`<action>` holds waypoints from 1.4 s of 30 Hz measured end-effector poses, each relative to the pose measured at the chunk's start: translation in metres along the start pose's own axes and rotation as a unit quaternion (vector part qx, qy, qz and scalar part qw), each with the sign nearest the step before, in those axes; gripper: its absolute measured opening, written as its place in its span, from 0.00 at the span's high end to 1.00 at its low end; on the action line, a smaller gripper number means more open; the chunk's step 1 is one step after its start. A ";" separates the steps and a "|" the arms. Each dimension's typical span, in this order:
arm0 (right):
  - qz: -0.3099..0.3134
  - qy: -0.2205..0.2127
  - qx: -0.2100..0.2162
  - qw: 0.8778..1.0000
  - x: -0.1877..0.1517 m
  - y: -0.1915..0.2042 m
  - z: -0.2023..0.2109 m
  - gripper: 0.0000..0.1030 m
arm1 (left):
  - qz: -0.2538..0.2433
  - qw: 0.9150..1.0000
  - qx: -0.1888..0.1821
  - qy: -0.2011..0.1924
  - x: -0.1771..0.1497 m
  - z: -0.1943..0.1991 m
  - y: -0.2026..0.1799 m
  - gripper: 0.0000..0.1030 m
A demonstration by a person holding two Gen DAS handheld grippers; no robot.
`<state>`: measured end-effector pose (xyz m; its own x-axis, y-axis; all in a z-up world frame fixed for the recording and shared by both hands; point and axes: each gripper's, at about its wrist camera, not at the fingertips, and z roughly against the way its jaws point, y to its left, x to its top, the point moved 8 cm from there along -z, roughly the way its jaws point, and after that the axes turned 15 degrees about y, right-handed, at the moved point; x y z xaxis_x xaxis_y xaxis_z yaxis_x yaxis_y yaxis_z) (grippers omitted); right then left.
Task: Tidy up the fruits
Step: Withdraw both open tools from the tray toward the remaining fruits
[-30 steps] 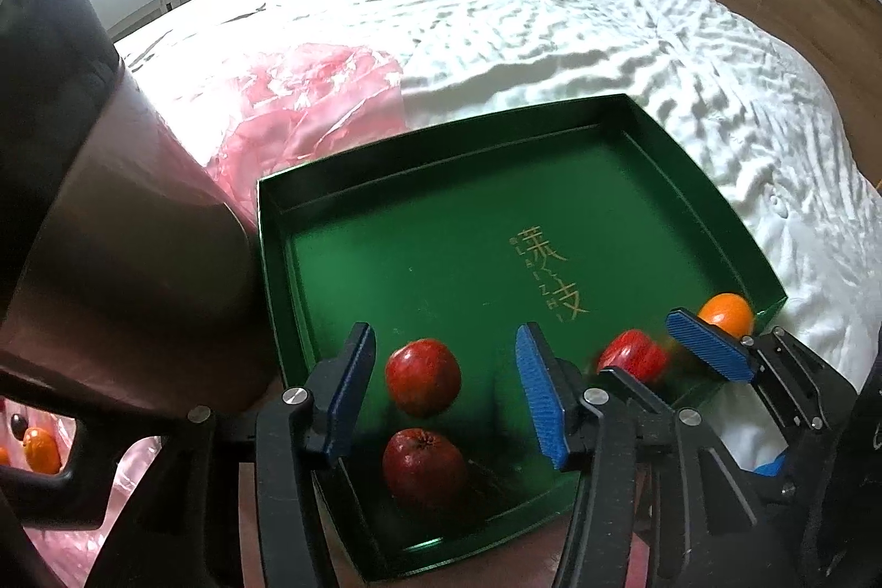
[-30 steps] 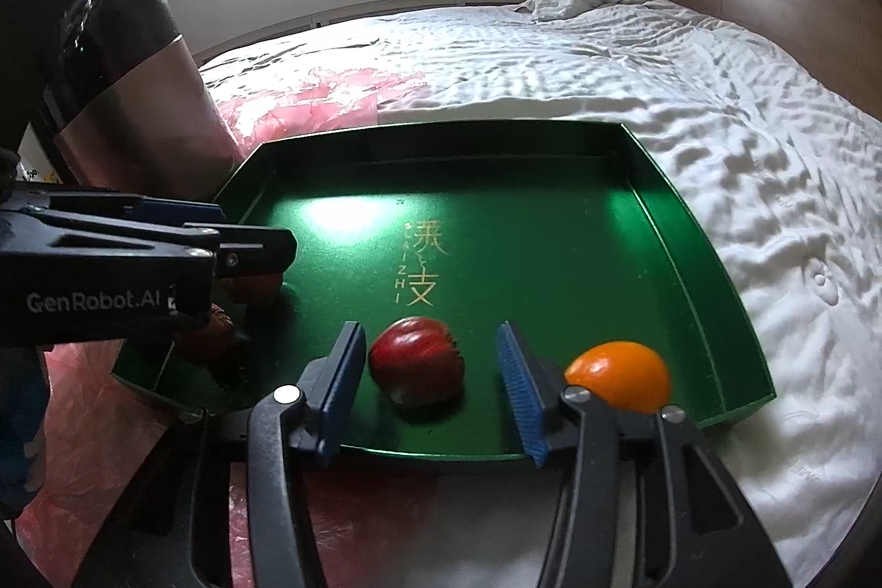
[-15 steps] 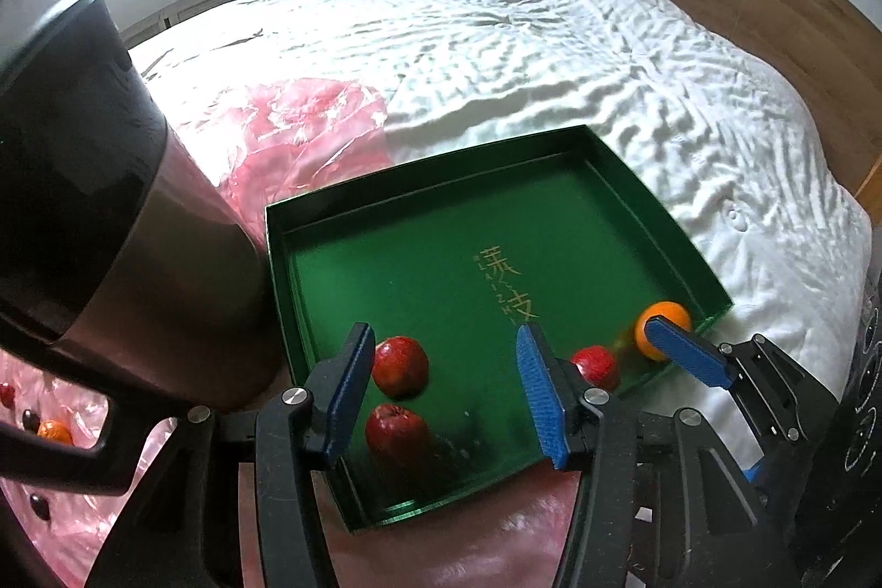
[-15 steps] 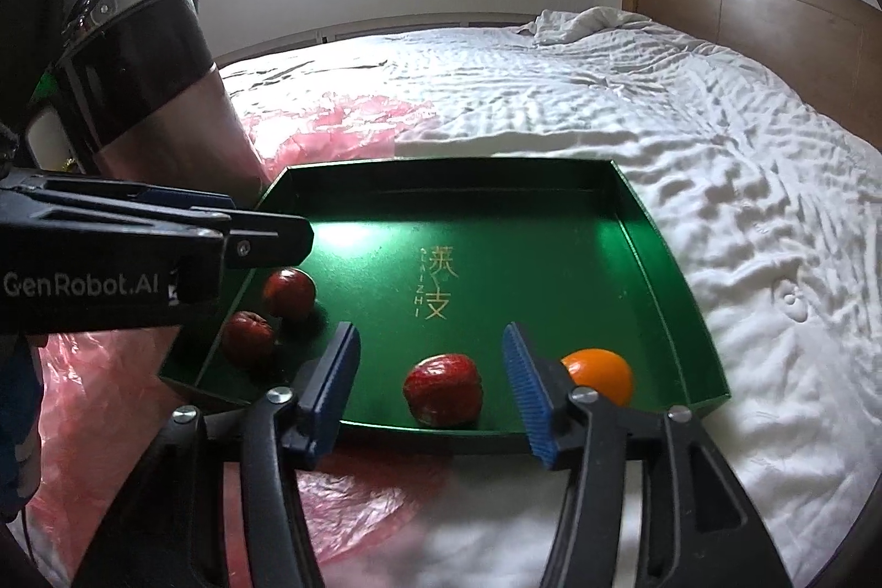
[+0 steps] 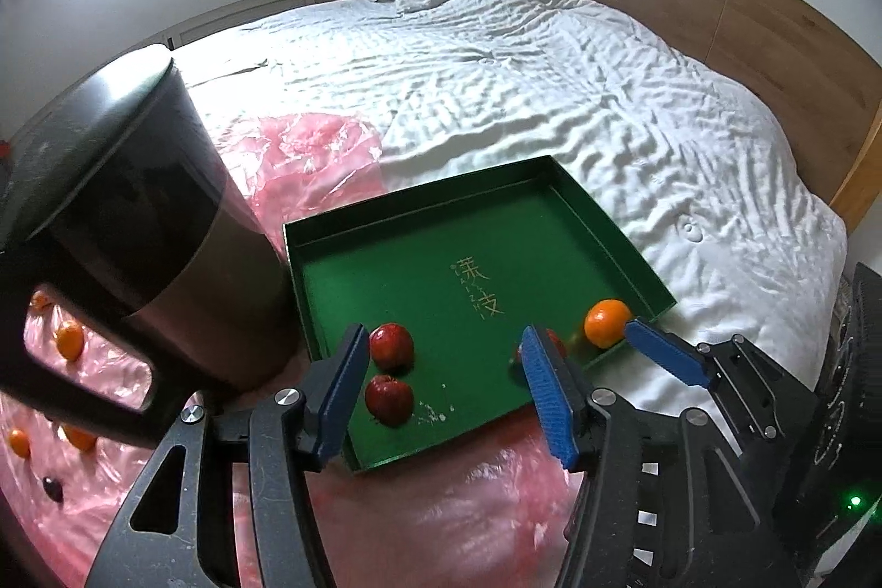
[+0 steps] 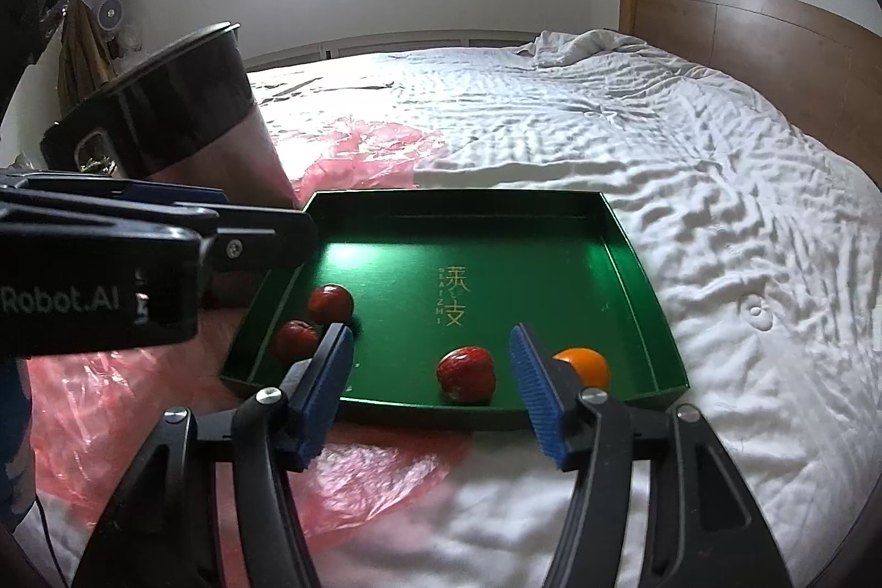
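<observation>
The green tray [image 6: 623, 252] sits on the bed [image 6: 606, 136] holding 3 red fruits and 1 orange [image 6: 583, 363] along its near edge. Both claws hang above that edge, empty. The right claw [image 6: 435, 392] is opening, and nothing is between its pads; the single red fruit [image 6: 466, 372] lies just beyond its gap. The left claw [image 5: 444, 392] is opening too, gripping nothing, with the 2 other red fruits [image 5: 390, 370] beside its left pad. Loose fruit remains on the pink plastic sheet [image 5: 441, 522] at far left [image 5: 69, 340], nearer the left claw.
</observation>
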<state>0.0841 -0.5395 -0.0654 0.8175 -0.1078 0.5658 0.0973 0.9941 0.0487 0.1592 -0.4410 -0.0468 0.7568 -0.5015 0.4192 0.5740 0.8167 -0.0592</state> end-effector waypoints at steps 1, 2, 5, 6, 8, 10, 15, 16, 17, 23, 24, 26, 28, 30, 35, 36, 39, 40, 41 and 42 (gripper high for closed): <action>0.000 0.000 0.000 1.000 -0.001 0.001 0.003 0.07 | 0.000 1.000 0.000 -0.001 -0.001 0.003 0.000 0.50; -0.001 -0.001 0.001 1.000 -0.002 0.002 0.006 0.07 | 0.000 1.000 -0.001 -0.003 -0.003 0.006 0.000 0.50; -0.002 -0.003 0.001 1.000 -0.004 0.006 0.014 0.06 | 0.000 1.000 -0.002 -0.007 -0.009 0.016 0.000 0.50; -0.003 -0.003 0.001 1.000 -0.005 0.007 0.016 0.06 | 0.000 1.000 -0.004 -0.008 -0.011 0.019 0.000 0.50; -0.003 -0.005 0.002 1.000 -0.006 0.009 0.022 0.06 | 0.000 1.000 -0.005 -0.010 -0.015 0.025 -0.001 0.50; -0.002 -0.007 0.002 1.000 -0.007 0.011 0.026 0.06 | -0.001 1.000 -0.004 -0.013 -0.020 0.031 -0.001 0.50; 0.000 -0.010 0.002 1.000 -0.010 0.020 0.039 0.06 | 0.005 1.000 -0.007 -0.016 -0.034 0.043 0.005 0.50; -0.001 -0.010 0.003 1.000 -0.011 0.022 0.042 0.06 | 0.007 1.000 -0.006 -0.017 -0.037 0.046 0.007 0.50; 0.000 -0.011 0.004 1.000 -0.012 0.025 0.045 0.06 | 0.008 1.000 -0.006 -0.018 -0.040 0.048 0.009 0.50; 0.006 -0.010 0.009 1.000 -0.020 0.042 0.056 0.06 | 0.019 1.000 0.000 -0.022 -0.059 0.061 0.026 0.49; 0.007 -0.010 0.010 1.000 -0.020 0.045 0.057 0.06 | 0.022 1.000 0.001 -0.022 -0.062 0.063 0.029 0.49; 0.010 -0.009 0.012 1.000 -0.023 0.052 0.060 0.06 | 0.025 0.999 0.003 -0.023 -0.067 0.067 0.035 0.49; 0.013 -0.009 0.013 1.000 -0.025 0.058 0.063 0.06 | 0.029 0.999 0.007 -0.025 -0.073 0.071 0.041 0.49; 0.017 -0.009 0.015 1.000 -0.027 0.064 0.066 0.06 | 0.034 0.999 0.009 -0.026 -0.078 0.074 0.046 0.49; 0.024 -0.011 0.019 0.999 -0.030 0.079 0.075 0.06 | 0.042 0.999 0.016 -0.029 -0.091 0.082 0.058 0.49; 0.026 -0.011 0.020 0.999 -0.030 0.083 0.077 0.06 | 0.045 0.998 0.018 -0.030 -0.094 0.084 0.061 0.49; 0.032 -0.013 0.022 0.999 -0.033 0.092 0.082 0.06 | 0.051 0.998 0.021 -0.032 -0.102 0.090 0.069 0.49; 0.034 -0.014 0.022 0.999 -0.033 0.095 0.084 0.06 | 0.053 0.998 0.022 -0.033 -0.106 0.092 0.072 0.49; 0.036 -0.014 0.023 0.999 -0.034 0.099 0.086 0.06 | 0.055 0.998 0.023 -0.034 -0.108 0.094 0.075 0.49; 0.038 -0.014 0.024 0.999 -0.035 0.102 0.087 0.06 | 0.057 0.998 0.024 -0.035 -0.111 0.096 0.077 0.49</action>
<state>0.0156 -0.4325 -0.0082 0.8053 -0.0326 0.5920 0.0080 0.9990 0.0441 0.0900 -0.2949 -0.0108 0.7913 -0.3856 0.4745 0.4693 0.8805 -0.0670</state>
